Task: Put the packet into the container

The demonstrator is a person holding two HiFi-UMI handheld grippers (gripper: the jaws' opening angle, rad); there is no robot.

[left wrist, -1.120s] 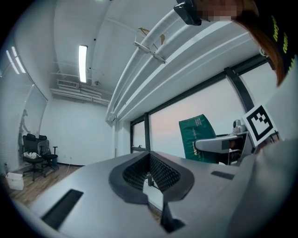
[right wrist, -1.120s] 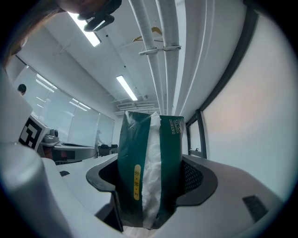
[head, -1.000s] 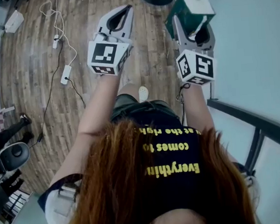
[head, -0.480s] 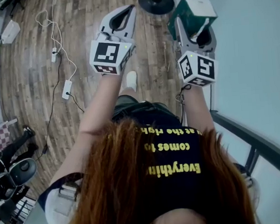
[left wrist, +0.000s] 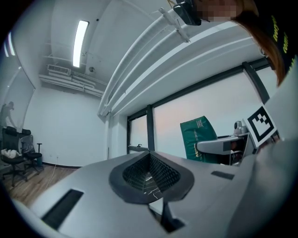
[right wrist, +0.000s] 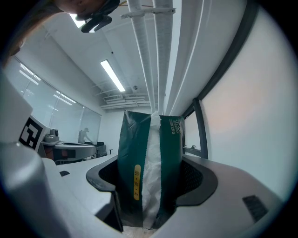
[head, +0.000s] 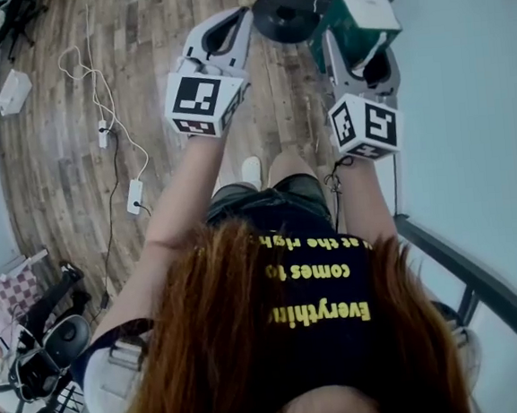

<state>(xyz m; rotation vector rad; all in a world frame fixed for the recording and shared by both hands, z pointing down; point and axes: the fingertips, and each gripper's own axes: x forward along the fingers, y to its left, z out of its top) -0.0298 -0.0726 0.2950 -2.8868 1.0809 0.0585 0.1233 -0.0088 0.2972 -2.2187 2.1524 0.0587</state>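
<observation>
A dark green packet (head: 356,17) with a white middle strip stands upright between the jaws of my right gripper (head: 355,50), which is shut on it. The right gripper view shows the same packet (right wrist: 170,158) squeezed between both pads, with my right gripper (right wrist: 150,204) pointing level. My left gripper (head: 235,19) is held beside it, to its left in the head view, jaws together with nothing in them. In the left gripper view my left gripper (left wrist: 150,174) shows its pads meeting, and the packet (left wrist: 198,139) appears off to the right. No container is in view.
Below is a wooden floor with white cables and a power strip (head: 134,196). A round black base (head: 285,17) lies just ahead of the grippers. An office chair (head: 47,354) stands at the lower left. A dark-framed window (head: 479,263) runs along the right.
The floor has slid down the head view: the cables and power strip moved lower and the round black base came nearer. Both grippers keep their pose, the packet still held.
</observation>
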